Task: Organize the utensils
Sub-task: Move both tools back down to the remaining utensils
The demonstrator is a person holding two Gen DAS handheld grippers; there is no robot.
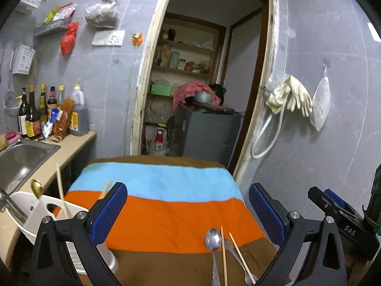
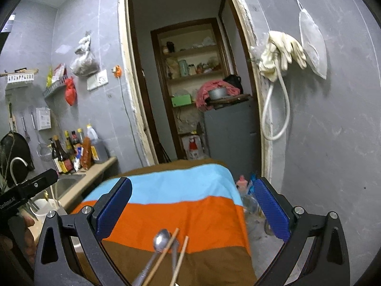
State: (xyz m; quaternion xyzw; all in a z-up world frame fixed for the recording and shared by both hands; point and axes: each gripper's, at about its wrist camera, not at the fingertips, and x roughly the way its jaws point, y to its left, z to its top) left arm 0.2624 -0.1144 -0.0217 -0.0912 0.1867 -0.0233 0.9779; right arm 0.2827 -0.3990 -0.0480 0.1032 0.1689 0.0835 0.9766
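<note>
A steel spoon (image 1: 213,240) and two wooden chopsticks (image 1: 223,255) lie on the brown band of a striped cloth (image 1: 166,214) over the table, with another steel utensil under them. They also show in the right wrist view: spoon (image 2: 161,239), chopsticks (image 2: 182,255). A white utensil holder (image 1: 40,212) at the left holds a gold spoon (image 1: 37,187) and a chopstick (image 1: 60,190). My left gripper (image 1: 188,214) is open and empty above the cloth. My right gripper (image 2: 193,212) is open and empty above the utensils; it shows at the right in the left wrist view (image 1: 333,205).
A steel sink (image 1: 21,157) sits in the counter at the left, with sauce bottles (image 1: 42,114) behind it. A doorway (image 1: 202,83) with shelves and a grey cabinet lies beyond the table. Rubber gloves (image 1: 293,95) and a hose hang on the right wall.
</note>
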